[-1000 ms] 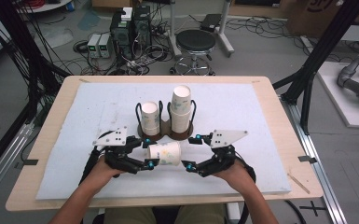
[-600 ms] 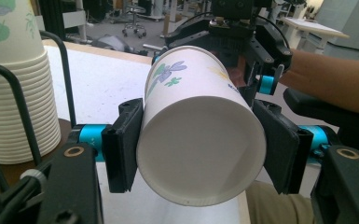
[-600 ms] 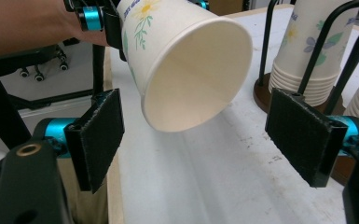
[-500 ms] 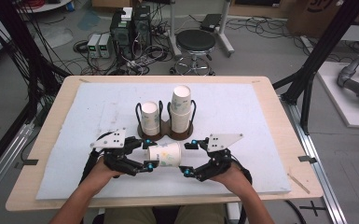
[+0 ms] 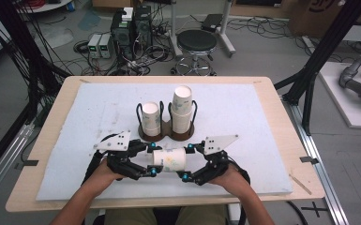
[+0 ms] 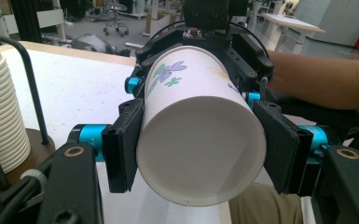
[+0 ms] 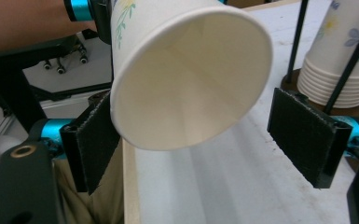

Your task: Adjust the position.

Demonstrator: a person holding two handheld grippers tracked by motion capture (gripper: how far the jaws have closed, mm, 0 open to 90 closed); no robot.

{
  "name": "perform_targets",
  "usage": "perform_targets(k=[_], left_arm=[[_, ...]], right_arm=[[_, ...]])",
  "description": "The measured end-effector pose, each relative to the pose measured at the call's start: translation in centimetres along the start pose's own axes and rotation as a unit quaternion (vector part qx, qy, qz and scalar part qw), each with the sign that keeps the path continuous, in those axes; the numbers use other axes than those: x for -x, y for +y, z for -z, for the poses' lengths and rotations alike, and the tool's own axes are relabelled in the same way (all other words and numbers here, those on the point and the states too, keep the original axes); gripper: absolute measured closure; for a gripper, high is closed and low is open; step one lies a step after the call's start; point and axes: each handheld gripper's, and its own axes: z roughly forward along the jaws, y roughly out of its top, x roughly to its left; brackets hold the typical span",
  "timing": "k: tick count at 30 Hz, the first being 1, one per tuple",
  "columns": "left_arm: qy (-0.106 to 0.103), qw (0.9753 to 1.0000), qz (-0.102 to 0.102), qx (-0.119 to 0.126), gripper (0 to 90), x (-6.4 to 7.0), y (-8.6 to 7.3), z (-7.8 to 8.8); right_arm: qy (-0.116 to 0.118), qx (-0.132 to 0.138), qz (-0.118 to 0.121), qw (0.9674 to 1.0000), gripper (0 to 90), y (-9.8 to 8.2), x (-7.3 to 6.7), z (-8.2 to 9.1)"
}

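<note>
While the left gripper (image 5: 151,162) clamps the flower-printed white paper cup (image 5: 169,159) sideways above the white foam mat (image 5: 244,122), the right gripper (image 5: 186,163) has just been opening, its pads seemingly off the rim. The dark two-slot cup holder (image 5: 166,135) with cup stacks sits just behind; the mat's near edge is close.

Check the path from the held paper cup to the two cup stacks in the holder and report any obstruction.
Nothing visible blocks it. The paper cup lies sideways, clamped by the left tool; bare white mat separates it from the holder behind. The right tool, just opening, flanks its mouth.
</note>
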Motion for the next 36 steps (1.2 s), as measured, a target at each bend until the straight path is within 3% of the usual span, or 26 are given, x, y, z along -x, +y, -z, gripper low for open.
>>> perform_targets(k=[2, 5, 7, 16, 27, 28, 30, 31, 36], left_arm=[[-0.005, 1.0000, -0.001, 0.000, 36.9, 0.07, -0.01, -0.19], [-0.008, 1.0000, 0.000, 0.000, 36.9, 0.05, -0.05, -0.27], [-0.010, 0.9999, 0.002, 0.000, 36.9, 0.03, -0.09, -0.23], [-0.015, 0.9998, 0.009, 0.009, 36.9, 0.03, -0.47, -0.09], [-0.006, 1.0000, 0.006, -0.002, 36.0, 0.42, -0.49, -0.13], [-0.008, 0.9999, 0.012, -0.004, 34.0, 0.44, -0.47, -0.21], [-0.001, 0.9993, 0.034, -0.016, 20.6, 0.48, -0.31, -0.50], [-0.001, 0.9993, 0.034, -0.016, 14.5, 0.48, -0.31, -0.50], [0.011, 0.9989, 0.029, -0.036, 14.0, 0.68, 0.34, -0.37]], right_arm=[[0.021, 0.008, -0.006, 0.9997, 19.2, -0.08, 0.02, -0.07], [0.024, 0.015, -0.003, 0.9996, 20.7, -0.17, 0.20, -0.08], [0.039, 0.019, -0.007, 0.9990, 24.4, -0.27, 0.18, -0.05], [0.043, 0.028, -0.006, 0.9987, 28.1, -0.32, 0.14, 0.05], [0.051, 0.021, -0.004, 0.9984, 32.0, -0.30, 0.30, 0.18], [0.053, 0.019, -0.004, 0.9984, 32.0, -0.27, 0.28, 0.19], [0.056, 0.019, -0.003, 0.9983, 32.0, -0.19, 0.21, 0.18], [0.056, 0.019, -0.003, 0.9983, 32.0, -0.19, 0.21, 0.18], [0.041, 0.008, 0.001, 0.9991, 31.9, 0.00, 0.30, 0.70]])
